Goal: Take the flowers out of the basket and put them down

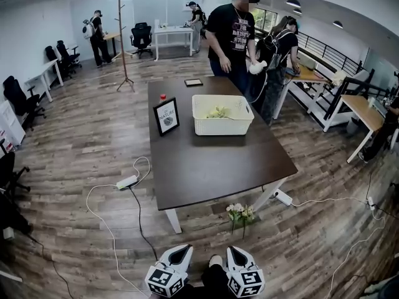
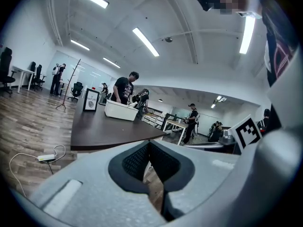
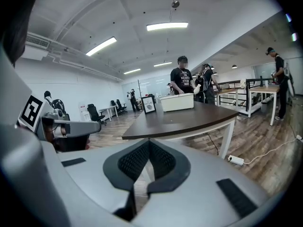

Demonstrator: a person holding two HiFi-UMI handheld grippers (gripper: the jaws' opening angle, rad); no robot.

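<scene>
Approach step, it seems: left gripper (image 1: 181,253) and right gripper (image 1: 235,254) are empty, jaws together, well short of the dark brown wooden table (image 1: 212,167). Pale green flowers (image 1: 217,112) sit in the white slotted plastic basket (image 1: 201,126) — next move calls for stepping closer and opening the jaws.

The dark table (image 1: 212,167) bears a white basket (image 1: 222,124) toward its far right corner and a framed sign (image 1: 166,116) near its left edge (a small red-topped thing (image 1: 163,96) stands just behind it). A flat dark slab (image 1: 193,82) lies at the far edge. A bunch of flowers (image 1: 240,215) lies on the wooden floor (image 1: 93,142) by the near right corner.
</scene>
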